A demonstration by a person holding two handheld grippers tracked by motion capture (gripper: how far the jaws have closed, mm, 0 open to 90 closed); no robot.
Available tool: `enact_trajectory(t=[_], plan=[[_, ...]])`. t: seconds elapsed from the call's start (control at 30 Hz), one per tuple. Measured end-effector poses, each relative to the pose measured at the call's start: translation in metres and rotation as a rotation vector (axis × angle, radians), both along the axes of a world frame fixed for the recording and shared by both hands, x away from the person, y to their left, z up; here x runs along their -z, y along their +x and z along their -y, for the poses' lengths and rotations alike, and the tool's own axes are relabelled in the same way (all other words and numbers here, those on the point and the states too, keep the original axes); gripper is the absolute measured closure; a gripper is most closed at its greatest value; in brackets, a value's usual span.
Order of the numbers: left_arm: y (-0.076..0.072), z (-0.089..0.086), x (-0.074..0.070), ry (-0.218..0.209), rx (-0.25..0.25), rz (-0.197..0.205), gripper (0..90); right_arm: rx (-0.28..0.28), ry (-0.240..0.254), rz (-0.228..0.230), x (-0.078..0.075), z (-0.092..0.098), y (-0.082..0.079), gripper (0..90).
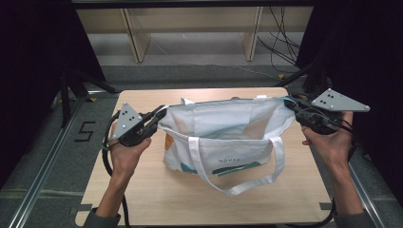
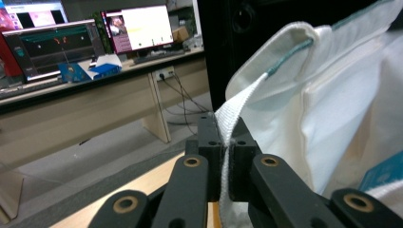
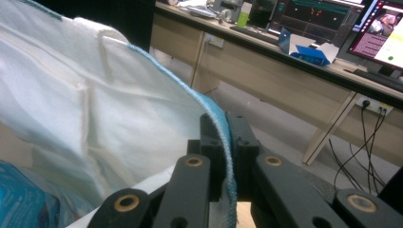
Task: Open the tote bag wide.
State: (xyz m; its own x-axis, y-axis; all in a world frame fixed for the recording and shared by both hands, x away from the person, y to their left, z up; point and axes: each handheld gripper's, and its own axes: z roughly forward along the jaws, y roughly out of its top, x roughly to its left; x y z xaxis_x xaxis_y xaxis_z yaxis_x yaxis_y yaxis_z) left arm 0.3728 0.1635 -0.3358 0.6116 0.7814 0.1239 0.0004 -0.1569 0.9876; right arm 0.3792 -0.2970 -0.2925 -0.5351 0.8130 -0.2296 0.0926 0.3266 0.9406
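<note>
Holding the white tote bag [image 1: 223, 137] stretched between my tongs above the wooden table [image 1: 157, 190]: left gripper [image 1: 156, 118] clenched on the bag's left rim, right gripper [image 1: 291, 108] clenched on its right rim, mouth spread open between them.

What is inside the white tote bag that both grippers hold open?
The tote bag mouth shows pale lining and folds, no object visible. The bottom is covered by the near wall. Left gripper and right gripper pinch its rim.
</note>
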Motion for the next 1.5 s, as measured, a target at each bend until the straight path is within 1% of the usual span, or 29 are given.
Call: enact_trajectory(t=[0.03,0.1,0.17,0.23,0.3,0.37,0.4,0.43,0.53,0.73,0.77,0.8,0.83,0.87,0.9,0.93,0.97,1.03,1.07,1.13,1.17,1.23,1.3,1.33,1.37,1.4,1.43,1.47,1.5], plan=[[0.000,0.000,0.002,-0.008,-0.004,-0.004,86.8,0.003,0.005,0.006,0.003,0.000,-0.001,87.3],[0.000,0.001,0.006,0.006,0.002,-0.003,86.8,0.002,0.022,0.011,0.008,0.001,-0.004,87.3],[0.001,0.002,0.009,0.025,0.002,-0.005,86.7,0.007,0.010,0.021,0.013,0.002,-0.006,87.3],[0.004,0.003,0.012,0.019,-0.001,-0.012,86.5,0.006,0.038,0.038,0.021,0.003,-0.008,87.3],[0.005,0.005,0.015,0.031,-0.005,-0.014,86.5,0.020,0.067,0.050,0.030,0.003,-0.009,87.3],[0.008,0.006,0.018,0.050,-0.013,-0.005,86.3,0.026,0.044,0.036,0.034,0.003,-0.006,87.2],[0.009,0.007,0.020,0.058,-0.017,-0.004,86.3,0.034,0.054,0.042,0.035,0.004,-0.004,87.2],[0.010,0.008,0.023,0.065,-0.020,-0.010,86.3,0.034,0.063,0.030,0.036,0.003,-0.004,87.2],[0.017,0.007,0.031,0.068,-0.022,-0.031,86.1,0.041,0.033,0.038,0.039,0.000,-0.002,87.2],[0.028,0.002,0.053,0.061,-0.007,-0.119,84.5,0.047,0.011,0.004,0.053,-0.005,0.007,87.2],[0.030,0.001,0.056,0.057,-0.008,-0.124,84.4,0.051,0.015,-0.014,0.057,-0.007,0.008,87.2],[0.033,-0.001,0.058,0.056,-0.005,-0.130,83.9,0.038,0.000,-0.021,0.060,-0.007,0.011,87.2],[0.034,-0.002,0.062,0.056,0.003,-0.145,83.2,0.048,0.010,-0.029,0.064,-0.008,0.012,87.2],[0.036,-0.002,0.065,0.056,0.010,-0.169,82.0,0.037,0.000,-0.027,0.067,-0.007,0.015,87.3],[0.037,-0.003,0.069,0.048,0.012,-0.185,81.1,0.046,0.006,-0.049,0.070,-0.007,0.016,87.2],[0.038,-0.003,0.072,0.054,0.012,-0.186,81.1,0.047,0.004,-0.040,0.073,-0.007,0.018,87.2],[0.040,-0.002,0.076,0.062,0.014,-0.192,81.1,0.051,0.009,-0.060,0.075,-0.008,0.018,87.2],[0.039,0.001,0.084,0.076,0.013,-0.218,81.4,0.051,-0.010,-0.072,0.080,-0.009,0.021,87.2],[0.040,0.002,0.089,0.087,0.018,-0.227,81.6,0.047,-0.034,-0.081,0.082,-0.009,0.023,87.2],[0.041,0.003,0.096,0.093,0.022,-0.251,82.0,0.059,-0.033,-0.099,0.090,-0.011,0.024,87.1],[0.041,0.004,0.100,0.102,0.022,-0.257,82.2,0.053,-0.047,-0.101,0.093,-0.010,0.027,87.1],[0.042,0.006,0.105,0.116,0.026,-0.270,82.5,0.061,-0.033,-0.120,0.098,-0.012,0.029,87.1],[0.043,0.008,0.109,0.136,0.029,-0.280,82.6,0.049,-0.058,-0.128,0.099,-0.011,0.030,87.1],[0.044,0.008,0.111,0.149,0.030,-0.278,82.6,0.056,-0.049,-0.128,0.101,-0.013,0.029,87.0],[0.044,0.009,0.113,0.136,0.029,-0.290,82.5,0.049,-0.062,-0.129,0.101,-0.012,0.030,87.0],[0.044,0.009,0.115,0.142,0.029,-0.297,82.3,0.053,-0.058,-0.141,0.102,-0.012,0.030,87.0],[0.044,0.010,0.117,0.154,0.031,-0.298,82.3,0.048,-0.059,-0.130,0.103,-0.011,0.031,86.9],[0.044,0.011,0.118,0.168,0.037,-0.298,82.2,0.045,-0.067,-0.148,0.103,-0.010,0.031,86.9],[0.045,0.012,0.120,0.183,0.047,-0.294,82.2,0.052,-0.056,-0.143,0.105,-0.011,0.031,86.8]])
